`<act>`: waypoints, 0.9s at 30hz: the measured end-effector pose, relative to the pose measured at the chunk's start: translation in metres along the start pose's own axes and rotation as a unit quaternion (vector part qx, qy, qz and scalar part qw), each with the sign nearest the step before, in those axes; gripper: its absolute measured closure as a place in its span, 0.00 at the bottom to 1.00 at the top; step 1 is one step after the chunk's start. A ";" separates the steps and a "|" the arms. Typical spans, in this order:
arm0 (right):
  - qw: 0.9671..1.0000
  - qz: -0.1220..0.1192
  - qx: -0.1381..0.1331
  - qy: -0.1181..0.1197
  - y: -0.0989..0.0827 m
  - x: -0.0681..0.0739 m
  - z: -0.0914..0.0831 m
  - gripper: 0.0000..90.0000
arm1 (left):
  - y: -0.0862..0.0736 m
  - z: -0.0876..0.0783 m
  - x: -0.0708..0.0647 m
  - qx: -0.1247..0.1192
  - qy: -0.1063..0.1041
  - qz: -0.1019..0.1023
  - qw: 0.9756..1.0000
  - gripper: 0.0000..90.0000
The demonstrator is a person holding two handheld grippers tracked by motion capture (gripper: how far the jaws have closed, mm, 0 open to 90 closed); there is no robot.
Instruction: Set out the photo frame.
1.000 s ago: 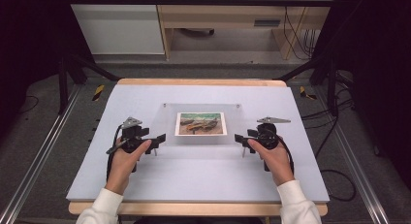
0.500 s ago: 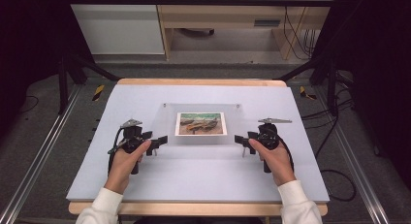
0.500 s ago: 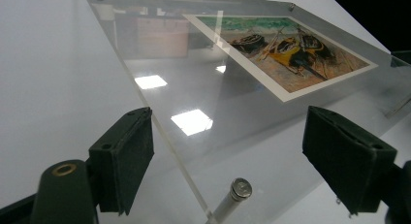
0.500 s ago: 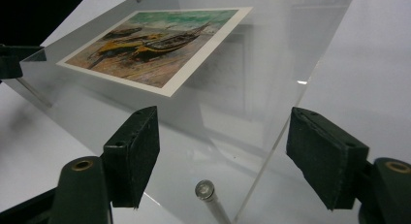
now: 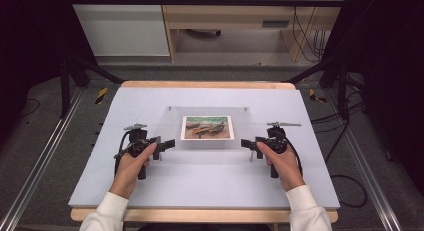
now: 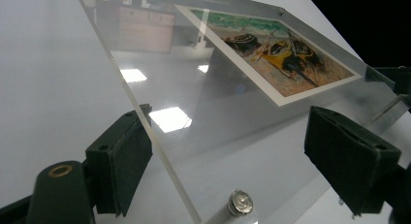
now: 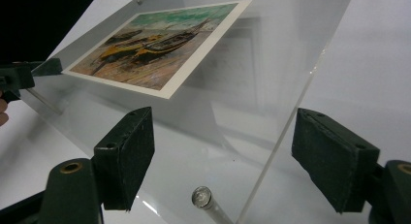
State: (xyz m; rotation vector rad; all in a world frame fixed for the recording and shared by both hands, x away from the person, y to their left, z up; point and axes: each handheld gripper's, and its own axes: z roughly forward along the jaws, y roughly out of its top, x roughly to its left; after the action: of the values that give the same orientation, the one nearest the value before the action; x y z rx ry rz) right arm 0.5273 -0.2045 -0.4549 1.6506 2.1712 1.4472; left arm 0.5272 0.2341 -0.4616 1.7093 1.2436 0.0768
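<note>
A clear acrylic plate lies flat on the white table mat, with a print of beached boats under it. Small metal studs sit at its corners. My left gripper is at the plate's near left corner. In the left gripper view that corner lies between its open jaws, the edge close by one pad. My right gripper straddles the near right corner. Its jaws have just been opening, and the pads stand apart from the plate.
The white mat covers a wooden table. Metal rails run along both sides of the table on the dark floor. A cabinet and a desk stand beyond the far edge. Cables trail on the floor at the right.
The left hand has crept slightly right toward the plate's corner. The right hand has kept its place.
</note>
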 end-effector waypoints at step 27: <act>1.000 0.005 0.008 0.012 0.001 -0.001 0.002 0.29 | 0.003 -0.002 0.002 0.009 -0.001 0.002 1.000 0.23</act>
State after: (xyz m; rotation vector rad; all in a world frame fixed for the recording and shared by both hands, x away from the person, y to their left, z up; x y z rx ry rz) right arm 0.5291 -0.2041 -0.4556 1.6593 2.1963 1.4637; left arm 0.5291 0.2369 -0.4598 1.7262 1.2423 0.0665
